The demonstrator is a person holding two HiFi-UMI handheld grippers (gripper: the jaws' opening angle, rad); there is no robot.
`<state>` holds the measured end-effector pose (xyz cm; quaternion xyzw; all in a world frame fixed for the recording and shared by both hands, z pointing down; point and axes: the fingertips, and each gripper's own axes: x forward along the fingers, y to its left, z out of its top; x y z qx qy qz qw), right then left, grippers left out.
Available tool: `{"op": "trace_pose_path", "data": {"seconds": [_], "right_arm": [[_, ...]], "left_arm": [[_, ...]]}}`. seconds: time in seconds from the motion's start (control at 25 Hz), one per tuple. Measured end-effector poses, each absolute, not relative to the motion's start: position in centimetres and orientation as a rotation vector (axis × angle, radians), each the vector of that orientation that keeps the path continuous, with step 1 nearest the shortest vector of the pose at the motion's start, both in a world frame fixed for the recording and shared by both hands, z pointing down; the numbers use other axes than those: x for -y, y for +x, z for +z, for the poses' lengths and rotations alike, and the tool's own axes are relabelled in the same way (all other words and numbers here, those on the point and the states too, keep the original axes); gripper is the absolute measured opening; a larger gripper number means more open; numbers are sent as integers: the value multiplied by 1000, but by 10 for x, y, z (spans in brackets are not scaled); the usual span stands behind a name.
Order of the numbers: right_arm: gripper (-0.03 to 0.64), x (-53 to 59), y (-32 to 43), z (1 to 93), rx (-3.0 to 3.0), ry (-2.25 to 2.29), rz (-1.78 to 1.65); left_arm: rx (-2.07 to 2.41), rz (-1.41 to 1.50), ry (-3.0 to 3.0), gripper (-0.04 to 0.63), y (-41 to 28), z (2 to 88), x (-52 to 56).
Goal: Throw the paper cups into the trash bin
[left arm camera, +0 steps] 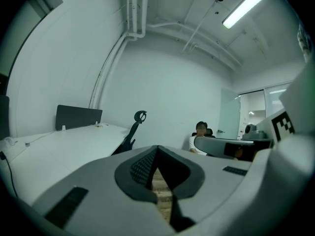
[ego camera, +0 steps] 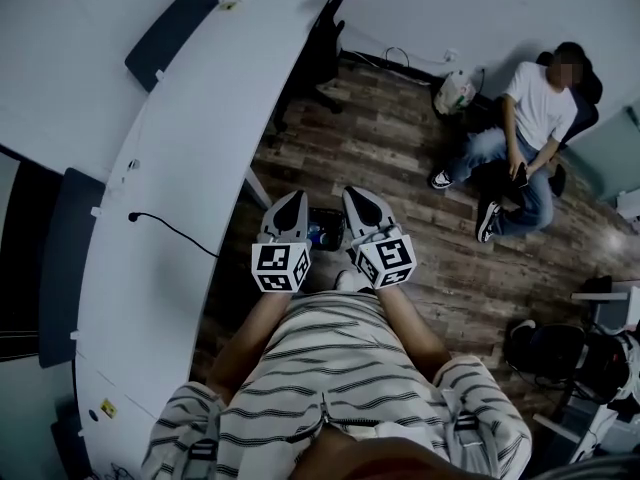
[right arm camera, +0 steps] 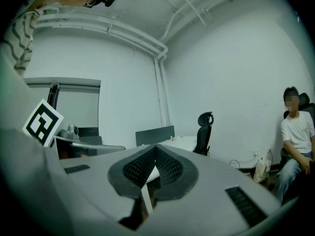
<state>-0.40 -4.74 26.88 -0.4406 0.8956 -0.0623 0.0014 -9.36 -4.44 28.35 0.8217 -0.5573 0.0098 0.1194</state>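
Observation:
No paper cup shows in any view. In the head view my left gripper [ego camera: 291,201] and right gripper [ego camera: 357,195] are held side by side over the wooden floor, pointing away from the body. Between them, on the floor below, sits a small dark container [ego camera: 327,230] with something blue in it; it may be the trash bin. In the left gripper view the left gripper [left arm camera: 157,149] has its jaws closed tip to tip, with nothing between them. The right gripper [right arm camera: 156,148] in its own view is likewise shut and empty.
A long white desk [ego camera: 190,168] runs along the left, with a black cable [ego camera: 170,228] and dark partitions [ego camera: 180,23]. A black office chair [ego camera: 325,38] stands at the desk's far end. A person [ego camera: 525,138] sits at the right, beside a bag [ego camera: 455,93].

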Motion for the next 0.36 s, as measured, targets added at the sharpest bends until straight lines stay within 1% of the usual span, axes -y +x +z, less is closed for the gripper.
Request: {"op": "trace_pose_path", "data": {"seconds": [0.36], "right_arm": [[9,44,-12,266,-2817,-1379,-174]], "left_arm": [[1619,19,2439,23,-89,275,41]]}}
